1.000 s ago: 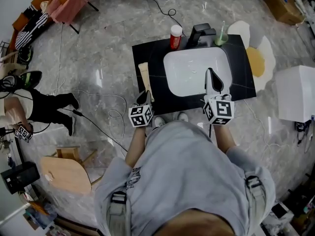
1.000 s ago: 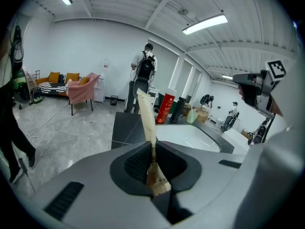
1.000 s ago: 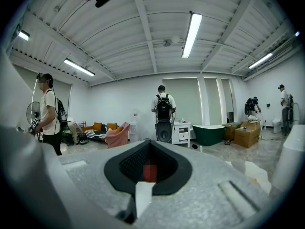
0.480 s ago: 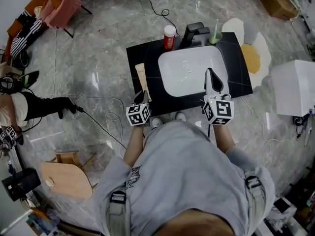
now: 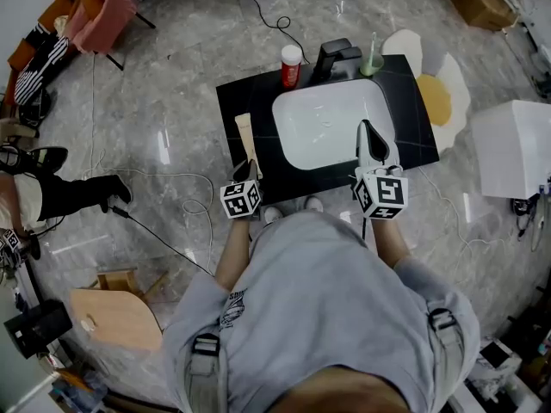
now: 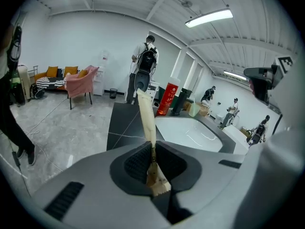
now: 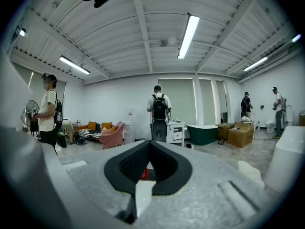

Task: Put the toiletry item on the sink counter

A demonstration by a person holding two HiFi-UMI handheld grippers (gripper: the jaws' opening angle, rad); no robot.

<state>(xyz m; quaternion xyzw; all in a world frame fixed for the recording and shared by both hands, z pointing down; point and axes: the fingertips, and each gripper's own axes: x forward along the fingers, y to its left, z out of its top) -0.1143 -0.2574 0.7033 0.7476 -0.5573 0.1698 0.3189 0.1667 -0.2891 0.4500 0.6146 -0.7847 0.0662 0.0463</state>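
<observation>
Left gripper view: the left tongs [image 6: 152, 156] are clamped on the beige tube's [image 6: 145, 111] crimped tail, reaching over the black worktop's [image 5: 250, 101] left strip, probably to lay it down. The right tongs [image 7: 149, 163] are closed and empty.

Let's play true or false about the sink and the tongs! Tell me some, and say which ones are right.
1. The left tongs pinch a beige tube. True.
2. The right tongs hold a toothbrush. False: they are shut with nothing in them.
3. The red bottle has a white cap. True.
4. The green cup sits inside the basin. False: it stands on the black counter, behind the basin.
</observation>
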